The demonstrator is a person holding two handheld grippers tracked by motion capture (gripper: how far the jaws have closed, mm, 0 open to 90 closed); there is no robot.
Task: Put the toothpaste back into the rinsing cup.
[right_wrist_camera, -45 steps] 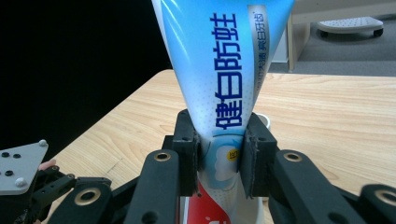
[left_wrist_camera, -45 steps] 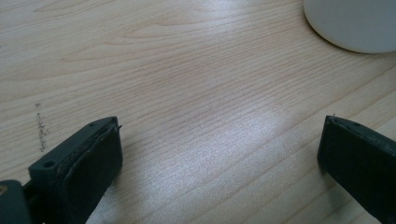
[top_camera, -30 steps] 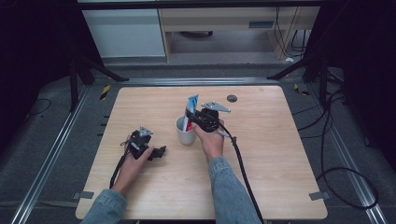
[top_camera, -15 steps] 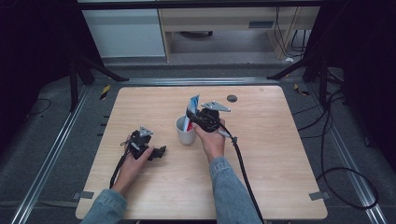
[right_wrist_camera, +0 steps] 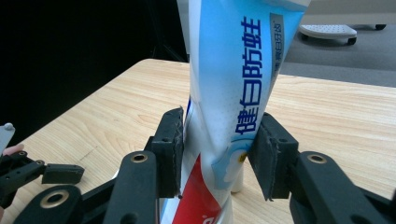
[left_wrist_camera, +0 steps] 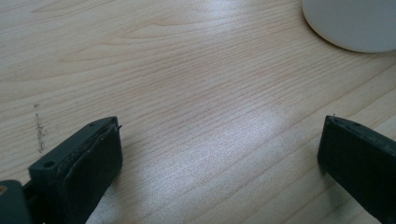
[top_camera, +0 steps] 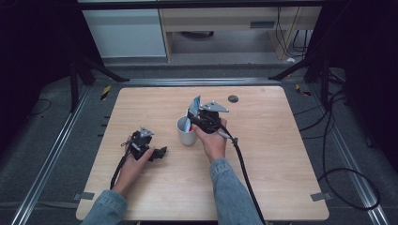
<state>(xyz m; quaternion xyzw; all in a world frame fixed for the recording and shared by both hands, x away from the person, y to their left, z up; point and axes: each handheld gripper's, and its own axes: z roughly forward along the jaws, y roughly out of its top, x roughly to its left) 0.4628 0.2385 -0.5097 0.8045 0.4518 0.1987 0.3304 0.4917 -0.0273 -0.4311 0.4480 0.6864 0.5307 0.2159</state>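
A person's right gripper (right_wrist_camera: 215, 154) is standing over a white cup (top_camera: 186, 131) on the wooden table (top_camera: 281, 178), its jaws having just been opening around a blue-and-white toothpaste tube (right_wrist_camera: 233, 93) that is standing upright between them with its lower end down in the cup. In the right gripper view the left pad is lying close against the tube while a thin gap is showing at the right pad, so the grip appears to be letting go rather than pressing. The left gripper (top_camera: 149, 149) is resting on the table off to the side of the cup, its jaws standing wide apart with nothing between them. The risk from here is a tip-over: the tube is tall and top-heavy, leaning slightly, and if a pad is dragging on it as the right gripper is pulling away, it could be tilting the tube out or toppling the light cup. A straight lift upward, jaws wider, would probably be avoiding that.
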